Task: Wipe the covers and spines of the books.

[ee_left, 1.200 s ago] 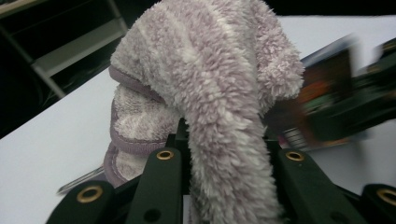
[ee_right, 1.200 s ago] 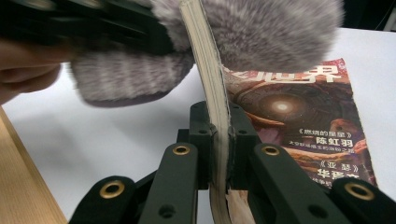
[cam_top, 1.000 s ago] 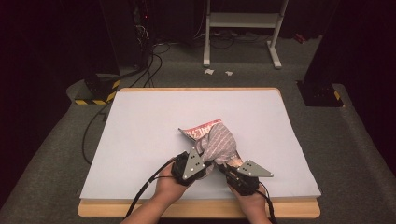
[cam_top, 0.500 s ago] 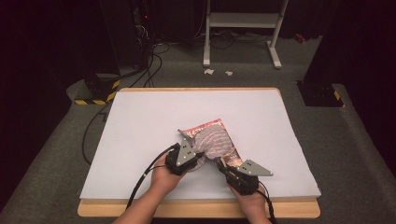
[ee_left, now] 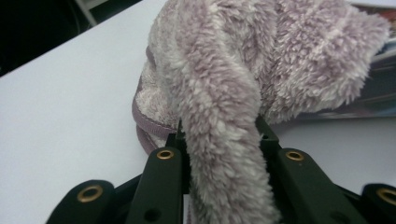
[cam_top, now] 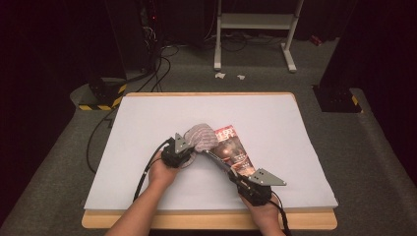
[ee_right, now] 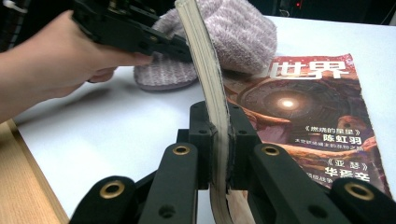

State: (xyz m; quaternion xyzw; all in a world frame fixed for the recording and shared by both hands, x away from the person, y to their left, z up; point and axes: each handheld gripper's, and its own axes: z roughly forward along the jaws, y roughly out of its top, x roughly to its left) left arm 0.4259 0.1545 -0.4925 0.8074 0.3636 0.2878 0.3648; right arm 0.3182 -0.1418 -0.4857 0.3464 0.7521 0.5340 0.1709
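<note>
A fuzzy mauve-grey cloth [cam_top: 199, 137] lies bunched on the white table cover, touching the top left corner of a magazine [cam_top: 235, 151] with a reddish cover. My left gripper [cam_top: 188, 149] is shut on a fold of the cloth [ee_left: 219, 93], which runs up between the jaws of this gripper [ee_left: 222, 135]. My right gripper [cam_top: 231, 172] is shut on the magazine's near edge and lifts that edge [ee_right: 205, 70] off the table; the gripper [ee_right: 217, 128] pinches the stacked pages. The cover [ee_right: 303, 121] with Chinese print lies flat to the right. The cloth [ee_right: 233, 32] and the left gripper [ee_right: 135, 28] sit beyond it.
A white sheet [cam_top: 147, 118] covers the wooden table, whose bare front edge [cam_top: 196, 221] runs along the bottom. Cables [cam_top: 98, 142] trail off the left side. On the floor behind stand a white metal frame [cam_top: 255, 24] and a yellow-black striped base [cam_top: 103, 96].
My left gripper has swung left and down with the cloth, pulling it off the magazine. The cover, earlier mostly hidden under the cloth, now lies exposed. The right gripper has kept still.
</note>
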